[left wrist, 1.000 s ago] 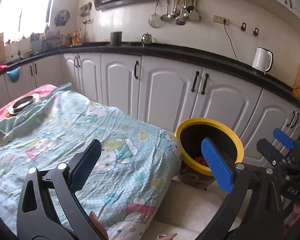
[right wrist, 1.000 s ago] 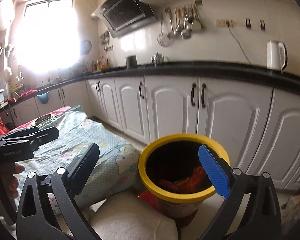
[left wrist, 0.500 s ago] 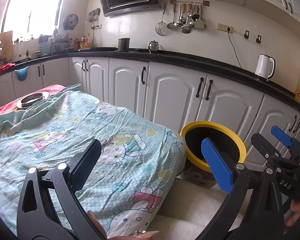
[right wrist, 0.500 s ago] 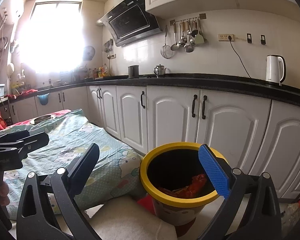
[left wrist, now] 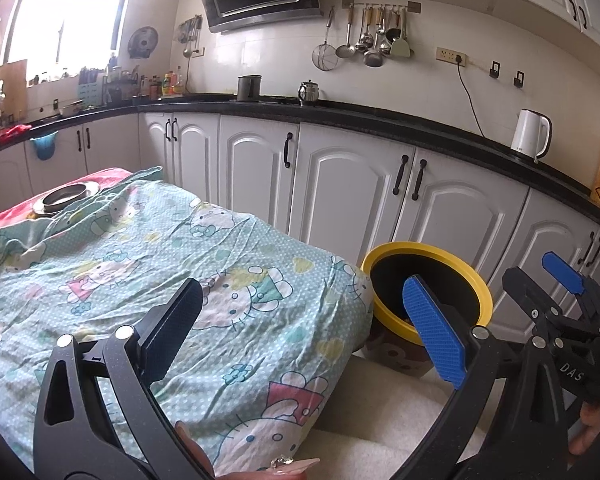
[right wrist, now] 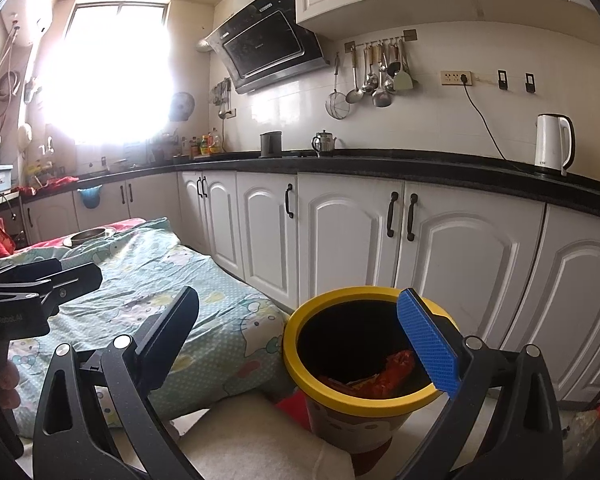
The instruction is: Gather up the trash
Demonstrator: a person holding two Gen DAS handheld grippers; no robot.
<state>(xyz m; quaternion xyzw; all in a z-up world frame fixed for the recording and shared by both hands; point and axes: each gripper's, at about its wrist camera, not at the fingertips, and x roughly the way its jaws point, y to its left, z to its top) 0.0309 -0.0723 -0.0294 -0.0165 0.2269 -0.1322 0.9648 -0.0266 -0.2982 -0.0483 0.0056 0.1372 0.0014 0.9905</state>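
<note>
Nothing is held between either pair of spread jaws. Beyond the right pair, the yellow-rimmed bin mouth gapes unobstructed; left of it, the quilted surface crowds close.

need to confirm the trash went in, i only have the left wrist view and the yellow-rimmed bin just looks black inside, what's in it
Observer: The right wrist view looks down into the yellow-rimmed bin; crumpled red wrappers lie at the bottom.
Operator: is my right gripper holding anything
Observer: No. The right gripper is open and empty, with the bin's mouth showing between its fingers.
Operator: and what's the bin sitting next to
Observer: Its wall stands close against the hanging edge of the teal cartoon-print sheet; whether they touch I cannot tell. A white cushion lies in front of the bin.
</note>
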